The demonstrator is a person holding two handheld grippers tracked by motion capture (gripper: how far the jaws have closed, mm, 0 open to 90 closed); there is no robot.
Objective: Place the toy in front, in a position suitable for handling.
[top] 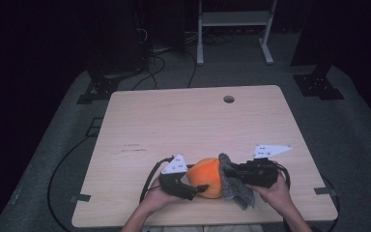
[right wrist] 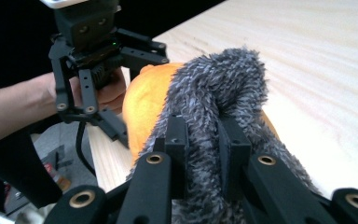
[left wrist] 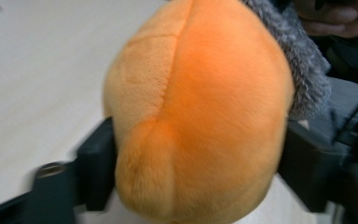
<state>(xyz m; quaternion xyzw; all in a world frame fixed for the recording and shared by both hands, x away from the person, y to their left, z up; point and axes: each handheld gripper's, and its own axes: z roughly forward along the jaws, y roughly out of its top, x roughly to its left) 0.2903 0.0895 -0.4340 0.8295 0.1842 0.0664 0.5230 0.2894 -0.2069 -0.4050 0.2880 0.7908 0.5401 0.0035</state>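
An orange plush toy [top: 206, 176] with a grey fuzzy part [top: 233, 187] lies near the front edge of the wooden table [top: 183, 121]. My left gripper [top: 198, 189] comes in from the left. In the left gripper view its jaws press on both sides of the rounded orange body [left wrist: 200, 107]. My right gripper [top: 235, 176] comes in from the right and is shut on the grey fuzzy part [right wrist: 214, 88], which bunches up between its jaws. The orange body [right wrist: 144, 102] shows behind the grey fur. A hand holds each gripper.
The toy and both grippers are close to the table's front edge. A round cable hole [top: 229, 99] sits near the far edge. Behind the table, cables [top: 149, 63] and a white stand's legs [top: 232, 29] are on the floor.
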